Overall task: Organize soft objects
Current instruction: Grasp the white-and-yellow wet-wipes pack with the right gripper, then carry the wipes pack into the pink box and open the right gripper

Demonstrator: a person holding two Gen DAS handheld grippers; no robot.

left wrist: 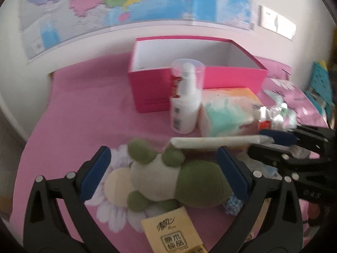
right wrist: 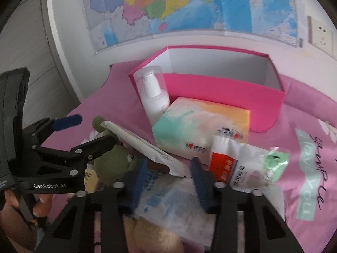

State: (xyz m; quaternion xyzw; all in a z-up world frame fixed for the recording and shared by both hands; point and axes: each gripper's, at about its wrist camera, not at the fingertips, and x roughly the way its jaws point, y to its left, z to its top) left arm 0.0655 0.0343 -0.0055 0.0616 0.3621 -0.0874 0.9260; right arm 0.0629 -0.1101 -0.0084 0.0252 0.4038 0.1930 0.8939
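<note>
- Pink fabric with a flower print is covering the surface, and all items are lying on it in front of a wall map.
- Left claw is standing released: its blue pads are flanking the green plush frog on both sides, with a visible gap between each pad and the toy.
- Green plush frog is lying on its side near the front edge of the surface, just behind a yellow tissue pack.
- Right claw is standing partly closed, with a clear plastic packet printed in blue lying between and below its pads; contact between pads and packet appears absent, though blur is limiting certainty.
- A white flat pouch is lying tilted across the frog, its lower end reaching the gap between the right claw's pads.
- A pastel tissue box is resting just in front of the open pink box, which is showing a white interior.
- A white pump bottle with a clear cap is standing upright beside the tissue box, against the pink box's front wall.
- A clear bag with a red label is lying to the right of the right claw.
- A hand is gripping the left claw's handle at the left edge of the right wrist view.
</note>
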